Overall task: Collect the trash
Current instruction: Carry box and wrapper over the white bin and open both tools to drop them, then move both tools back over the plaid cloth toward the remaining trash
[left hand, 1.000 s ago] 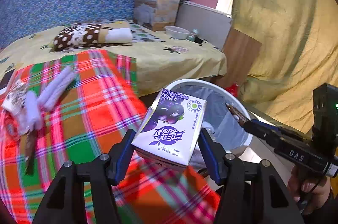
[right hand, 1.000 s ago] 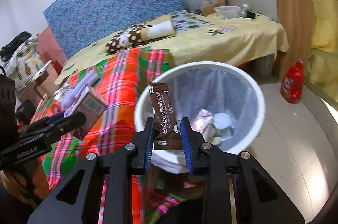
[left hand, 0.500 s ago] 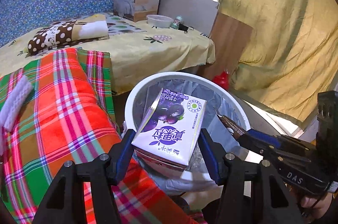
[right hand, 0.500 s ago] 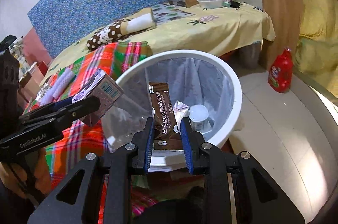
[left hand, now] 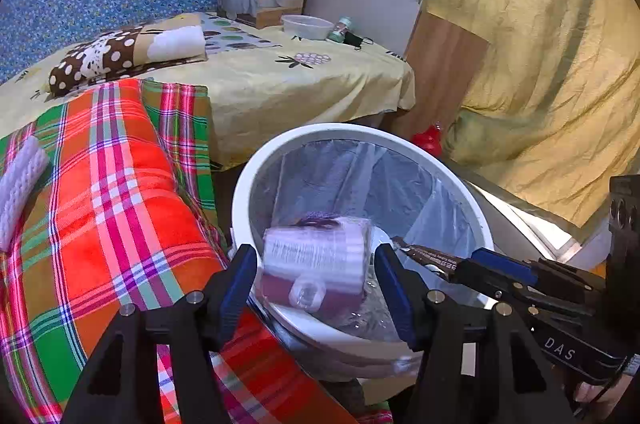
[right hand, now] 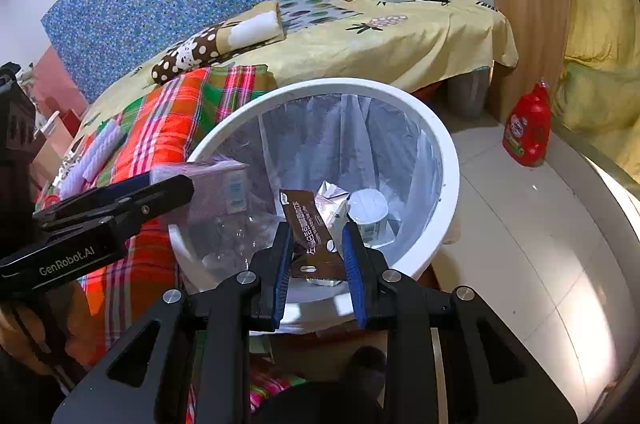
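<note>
Red bottle point(right hand: 527, 126) beside plaid blanket point(left hand: 120, 208), pillow point(left hand: 120, 54)

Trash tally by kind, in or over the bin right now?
Purple drink carton, over the white bin: 1
Brown coffee sachet, in the right tool: 1
White cup, in the bin: 1
Crumpled silvery pack, in the bin: 1
Total: 4
</note>
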Available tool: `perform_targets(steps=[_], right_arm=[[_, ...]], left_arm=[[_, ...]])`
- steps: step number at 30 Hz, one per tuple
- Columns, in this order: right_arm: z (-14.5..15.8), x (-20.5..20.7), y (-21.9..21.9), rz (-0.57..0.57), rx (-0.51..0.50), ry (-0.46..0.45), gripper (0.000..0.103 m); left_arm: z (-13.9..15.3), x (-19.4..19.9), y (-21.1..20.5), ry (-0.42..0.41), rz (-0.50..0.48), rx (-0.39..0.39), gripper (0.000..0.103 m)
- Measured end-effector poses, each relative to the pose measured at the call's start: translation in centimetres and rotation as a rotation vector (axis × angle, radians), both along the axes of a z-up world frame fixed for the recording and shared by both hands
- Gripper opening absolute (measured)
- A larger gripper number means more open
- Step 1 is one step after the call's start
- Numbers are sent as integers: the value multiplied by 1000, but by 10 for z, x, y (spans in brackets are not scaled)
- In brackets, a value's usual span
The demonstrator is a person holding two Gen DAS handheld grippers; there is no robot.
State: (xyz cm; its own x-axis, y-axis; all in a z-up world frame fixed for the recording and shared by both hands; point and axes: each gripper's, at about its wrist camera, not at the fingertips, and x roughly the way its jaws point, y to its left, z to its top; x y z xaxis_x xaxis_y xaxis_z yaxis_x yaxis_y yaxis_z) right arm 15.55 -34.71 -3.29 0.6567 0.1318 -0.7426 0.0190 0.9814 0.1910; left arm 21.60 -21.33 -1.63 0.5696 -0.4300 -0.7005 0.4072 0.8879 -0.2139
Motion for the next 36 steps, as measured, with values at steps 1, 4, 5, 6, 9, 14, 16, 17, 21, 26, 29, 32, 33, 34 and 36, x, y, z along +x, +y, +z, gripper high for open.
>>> perform_targets(steps=[1,4,5,6,9,14,16,17,21,26,29,32,33,34,36], right_arm=[[0,1,0,-2,-7,5,28],[2,0,1,-2,-14,-2,28],[3,-1,1,0,-18,-6,29],[4,-2,2,0,-22,-10,34],[7,-4,2,-1,-18,-23,41],[13,-8,4,-1,-10,-39,41],[17,-12,7,7,-4,-52,41],[18,-13,9,12,-1,-57,41],[25,-16,20,42,9,-79,41],[31,-23,40,93,17,-105,41],[32,-27,51,120,15,-110,41],[34,-30,64,156,17,-115,41],[35,-31,68,169,17,-118,41],[35,-32,72,180,18,-120,41],[36,-34,78,199,23,-124,41]], left_arm=[[0,0,0,-1,1,-1,61],[4,-3,4,-14,9,-10,61],[6,-3,4,-18,12,-11,61],[7,-4,6,-22,15,-14,61],[10,-7,11,-17,21,-30,61],[17,-18,24,-16,34,-60,61],[19,-23,30,-20,45,-63,61],[21,-26,33,-24,50,-62,61],[27,-41,48,-44,78,-63,61],[30,-57,73,-57,140,-54,61],[32,-69,88,-60,172,-60,61],[33,-81,103,-59,196,-65,61],[33,-85,107,-62,203,-64,61],[33,-88,111,-64,209,-64,61],[35,-95,120,-66,224,-65,61]])
